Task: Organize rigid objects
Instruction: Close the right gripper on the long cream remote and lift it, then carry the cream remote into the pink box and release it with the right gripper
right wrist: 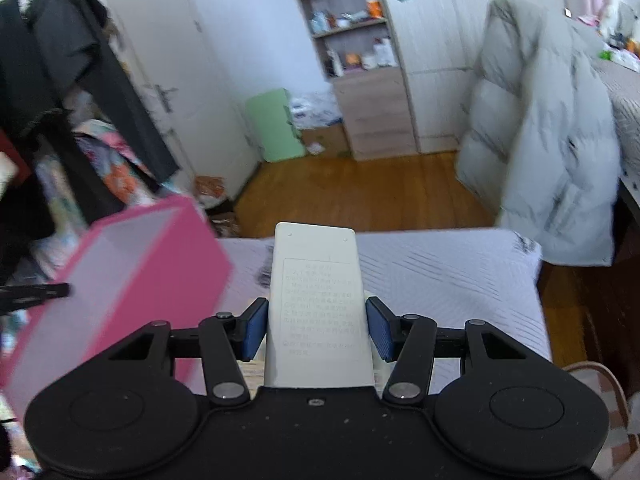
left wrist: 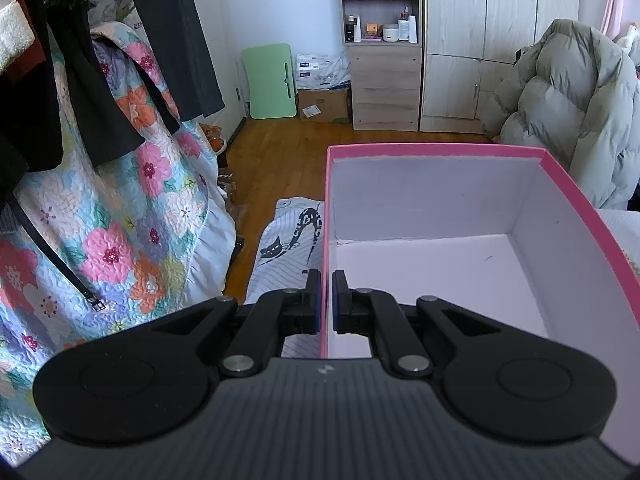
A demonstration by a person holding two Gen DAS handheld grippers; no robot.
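Right wrist view: right tongs [right wrist: 316,326] pinch a white remote [right wrist: 316,300] at frame centre, lifted above the bed [right wrist: 440,280]; the pink box [right wrist: 160,264] sits at left. Left wrist view: left tongs [left wrist: 327,300] are pressed together on the box's near wall, steadying it. The carry step looks underway; next, swing the remote leftward over the open box and let go.

Right view: box [right wrist: 120,280] smeared by motion blur, its left part cut by the frame edge. Print on remote [right wrist: 318,300] too small to read; its near end hidden behind the right tool [right wrist: 318,328]. Left view: box's near wall hidden behind the left tool [left wrist: 327,304]. Shelf [left wrist: 380,12] items too small to identify.
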